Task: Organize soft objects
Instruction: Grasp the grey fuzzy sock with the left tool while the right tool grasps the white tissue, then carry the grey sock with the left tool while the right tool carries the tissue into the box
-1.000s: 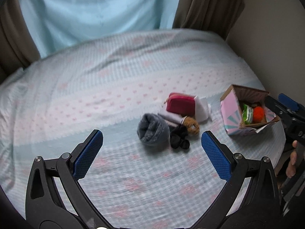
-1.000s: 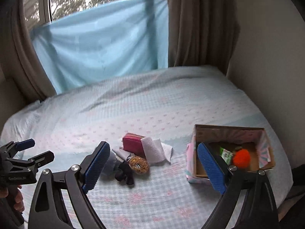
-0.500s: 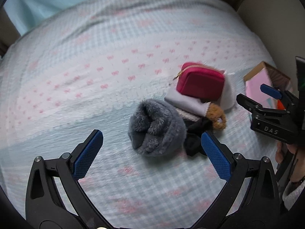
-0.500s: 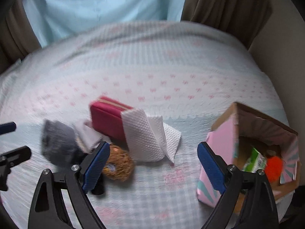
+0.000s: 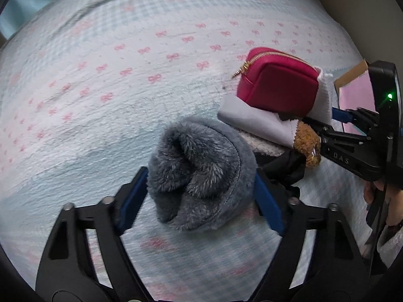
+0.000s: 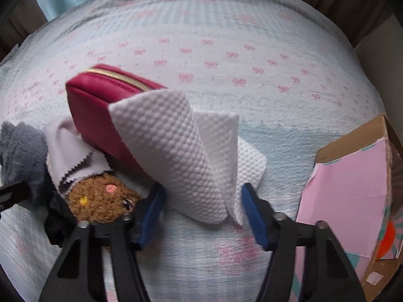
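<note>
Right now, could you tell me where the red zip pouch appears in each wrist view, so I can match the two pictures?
Left wrist view: the red zip pouch sits upper right, beyond the grey fuzzy item.
Right wrist view: the pouch sits left of centre, partly under the white paper towel.
Shared landmark: the brown plush toy, in front of the pouch in both.
</note>
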Tool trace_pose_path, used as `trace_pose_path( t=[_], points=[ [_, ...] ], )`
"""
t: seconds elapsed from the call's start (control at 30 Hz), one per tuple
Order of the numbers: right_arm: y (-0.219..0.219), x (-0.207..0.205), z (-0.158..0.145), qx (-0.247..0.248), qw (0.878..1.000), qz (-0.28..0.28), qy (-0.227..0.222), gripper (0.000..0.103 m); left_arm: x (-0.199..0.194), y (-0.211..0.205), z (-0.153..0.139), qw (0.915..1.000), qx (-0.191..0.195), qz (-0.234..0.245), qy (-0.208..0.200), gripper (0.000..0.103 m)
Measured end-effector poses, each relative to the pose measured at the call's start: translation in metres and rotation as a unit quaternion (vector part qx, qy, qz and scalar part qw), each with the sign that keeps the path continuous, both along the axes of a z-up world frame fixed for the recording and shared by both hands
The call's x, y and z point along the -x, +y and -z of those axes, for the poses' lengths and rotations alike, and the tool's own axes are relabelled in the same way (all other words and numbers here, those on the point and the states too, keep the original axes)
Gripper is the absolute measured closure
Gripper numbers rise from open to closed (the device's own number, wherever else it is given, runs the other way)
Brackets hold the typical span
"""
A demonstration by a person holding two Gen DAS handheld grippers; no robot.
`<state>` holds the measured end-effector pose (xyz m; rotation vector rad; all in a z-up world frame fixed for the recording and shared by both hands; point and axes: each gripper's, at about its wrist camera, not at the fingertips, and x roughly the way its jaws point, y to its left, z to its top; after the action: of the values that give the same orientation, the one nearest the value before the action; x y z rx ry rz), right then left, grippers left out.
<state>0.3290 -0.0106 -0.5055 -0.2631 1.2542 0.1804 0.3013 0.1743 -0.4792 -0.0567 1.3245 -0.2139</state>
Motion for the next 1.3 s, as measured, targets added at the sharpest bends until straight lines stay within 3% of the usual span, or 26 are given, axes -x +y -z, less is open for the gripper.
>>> trace_pose_path(
  t=[0.17, 0.37, 0.53, 0.9, 1.3],
  points=[
    [-0.004, 0.001, -0.002, 0.003, 1.000, 0.005, 0.000, 0.080, -0.001, -0.004, 0.000, 0.9999, -0.009, 0.009, -0.002, 0.052],
    [-0.023, -0.009, -0.009, -0.015, 0.999, 0.043, 0.004, 0.090, -0.001, -0.001, -0.008, 0.9999, -0.006, 0.005, -0.007, 0.065],
    [-0.024, -0.005, -0.027, -0.025, 0.998, 0.060, -0.015, 0.092, 0.002, 0.002, -0.022, 0.9998, -0.007, -0.003, -0.020, 0.066],
    [-0.022, 0.019, -0.084, -0.042, 0.994, 0.076, -0.067, 0.093, 0.030, 0.016, -0.083, 0.9973, -0.009, -0.026, -0.068, 0.066],
    [-0.024, 0.073, -0.178, -0.077, 0.985, 0.071, -0.139, 0.094, 0.083, 0.021, -0.173, 0.9886, -0.003, -0.057, -0.139, 0.066]
  ],
)
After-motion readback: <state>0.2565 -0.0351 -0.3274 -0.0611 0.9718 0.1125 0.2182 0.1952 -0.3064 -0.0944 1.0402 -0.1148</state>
